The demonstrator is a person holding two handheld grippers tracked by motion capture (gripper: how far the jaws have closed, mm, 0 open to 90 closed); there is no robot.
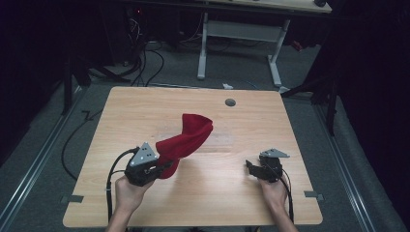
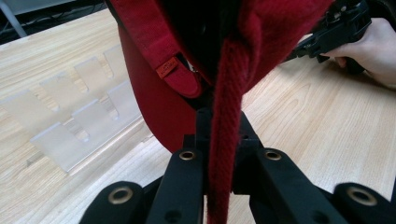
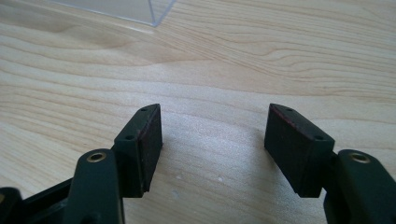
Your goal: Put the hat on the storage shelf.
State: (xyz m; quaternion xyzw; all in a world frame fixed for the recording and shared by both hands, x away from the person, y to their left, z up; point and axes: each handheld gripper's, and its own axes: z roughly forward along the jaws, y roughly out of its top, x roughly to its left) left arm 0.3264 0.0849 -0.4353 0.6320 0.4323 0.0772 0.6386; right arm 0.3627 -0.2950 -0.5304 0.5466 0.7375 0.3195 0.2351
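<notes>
High view is showing the left hand-held gripper [image 1: 162,166] clamping one end of the red cap [image 1: 186,140], which is stretching up and away over the tabletop [image 1: 121,116]; the right hand-held gripper [image 1: 251,166], jaws apart and holding nothing, is waiting to its right, well apart.

Left gripper [image 1: 162,166]: jaw tips buried in the red cap [image 1: 186,140] in the high view; in the left gripper view the cap [image 2: 154,107] runs off the top edge and covers the jaws' contact faces. Clear plastic rack [image 2: 74,116] partly hidden behind the cap, barely readable from above. Right gripper view: clear piece [image 3: 126,9] cut by the top edge. Cap's small tag text too blurred to read.
</notes>
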